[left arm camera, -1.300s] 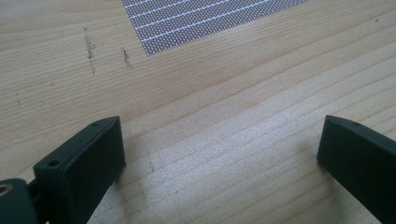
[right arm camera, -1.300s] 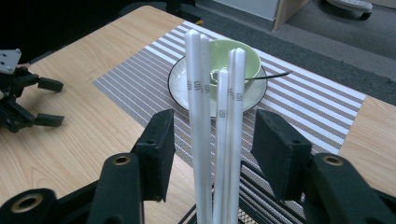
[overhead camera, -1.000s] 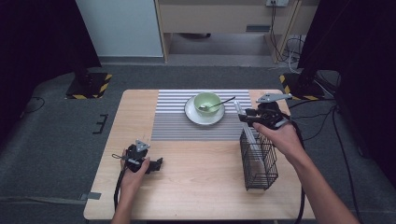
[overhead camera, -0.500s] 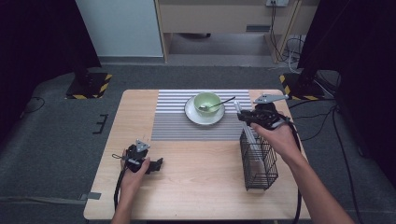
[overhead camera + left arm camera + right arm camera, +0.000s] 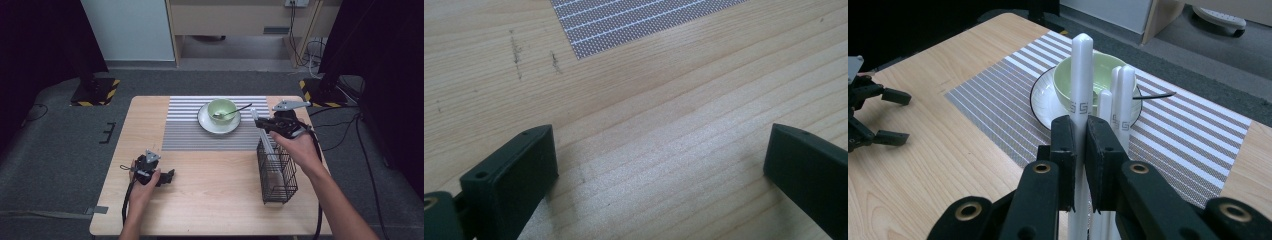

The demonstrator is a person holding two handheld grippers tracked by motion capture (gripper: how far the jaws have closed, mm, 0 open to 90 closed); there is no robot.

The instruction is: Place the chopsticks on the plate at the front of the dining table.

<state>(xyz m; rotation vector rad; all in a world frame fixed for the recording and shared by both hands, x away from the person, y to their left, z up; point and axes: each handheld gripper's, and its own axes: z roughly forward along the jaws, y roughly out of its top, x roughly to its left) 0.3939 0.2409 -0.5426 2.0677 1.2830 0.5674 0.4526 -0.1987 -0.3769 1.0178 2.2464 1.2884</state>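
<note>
Chopstick (image 5: 1081, 90) sat clamped in our right tool (image 5: 1081, 145) above the wire basket (image 5: 277, 172); next we judged lifting it clear. Left tool (image 5: 167, 176) rested wide open.

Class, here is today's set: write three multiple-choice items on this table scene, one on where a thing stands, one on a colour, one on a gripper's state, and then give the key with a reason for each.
1. Where does the wire basket stand?
A. on the striped mat
B. on the bare wood at the table's right side
C. on the floor

2. What colour is the bowl on the white plate?
A. pale green
B. red
C. black

3. How does the right gripper stand?
A. wide open over the bowl
B. lying on the table
C. shut on a white chopstick

Key:
1 B, as the high view shows the basket on wood, beside the striped mat.
2 A, as both the high view and the right gripper view show a light green bowl.
3 C, as the right gripper view shows both jaws pressed against the chopstick.
</note>
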